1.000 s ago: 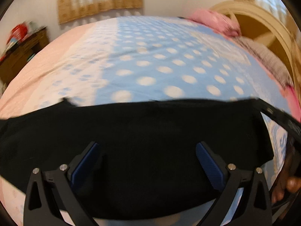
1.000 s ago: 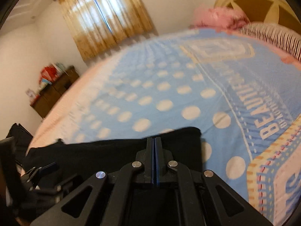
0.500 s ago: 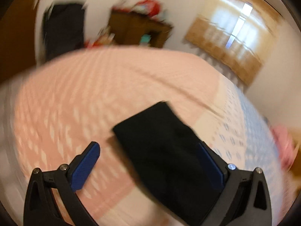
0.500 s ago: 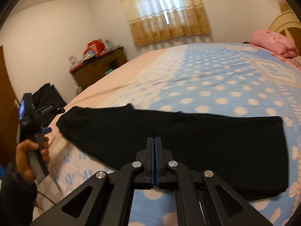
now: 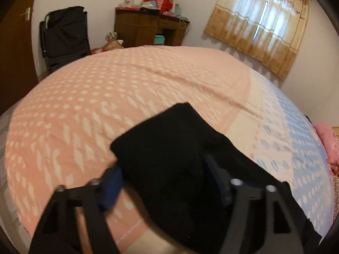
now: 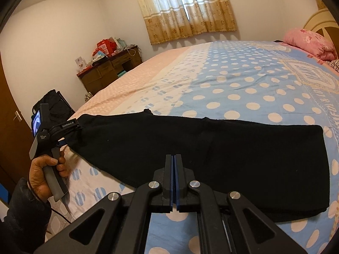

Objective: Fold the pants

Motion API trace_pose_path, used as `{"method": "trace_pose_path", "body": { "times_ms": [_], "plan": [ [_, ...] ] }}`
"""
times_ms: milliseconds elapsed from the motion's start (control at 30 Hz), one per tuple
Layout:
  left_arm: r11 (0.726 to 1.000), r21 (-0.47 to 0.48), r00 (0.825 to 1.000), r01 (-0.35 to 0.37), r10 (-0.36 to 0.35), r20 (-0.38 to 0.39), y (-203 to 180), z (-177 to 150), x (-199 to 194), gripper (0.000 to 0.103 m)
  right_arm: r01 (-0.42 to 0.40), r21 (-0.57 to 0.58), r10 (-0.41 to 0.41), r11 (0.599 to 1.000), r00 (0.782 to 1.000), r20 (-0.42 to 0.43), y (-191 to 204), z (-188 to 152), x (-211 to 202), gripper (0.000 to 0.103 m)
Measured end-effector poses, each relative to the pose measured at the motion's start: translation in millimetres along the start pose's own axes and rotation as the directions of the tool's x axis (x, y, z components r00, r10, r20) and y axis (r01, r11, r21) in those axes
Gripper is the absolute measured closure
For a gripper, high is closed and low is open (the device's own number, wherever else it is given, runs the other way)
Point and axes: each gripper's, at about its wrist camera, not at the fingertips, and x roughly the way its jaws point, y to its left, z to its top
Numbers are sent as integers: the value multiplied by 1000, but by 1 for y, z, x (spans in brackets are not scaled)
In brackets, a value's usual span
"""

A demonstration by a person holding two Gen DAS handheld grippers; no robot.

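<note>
Where the black pants [image 6: 211,158] lie in a long band across the near part of the bed [image 6: 243,80], their narrow end reaches the pink side of the bedspread and their wide end rests on the blue dotted side. At that narrow end the left gripper [image 5: 163,182] has the cloth between its blue pads, and its jaws are closing around it. A hand [image 6: 45,172] in a dark sleeve holds that tool's handle. Near the middle of the pants the right gripper [image 6: 173,177] is fully closed, with no cloth visibly caught. Beyond the bed stand a wooden desk [image 6: 110,72] and a curtained window [image 6: 184,6].
</note>
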Motion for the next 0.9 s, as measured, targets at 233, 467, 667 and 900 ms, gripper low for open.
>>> {"method": "trace_pose_path", "body": {
  "times_ms": [233,467,667,900],
  "plan": [
    [986,-61,987,153,-156,-38,10,3,0,79,18,40,-19,999,1000,16,-10,1,-5,101],
    [983,129,987,127,-138,85,-38,-2,-39,81,102,150,-113,983,991,66,-49,4,-25,101],
    [903,354,943,244,-307,132,-105,-24,-87,81,144,261,-168,955,983,74,-90,0,-37,101],
    [669,611,844,423,-536,3,-192,-96,-133,81,161,325,-199,932,976,86,-119,-3,-52,101]
  ]
}}
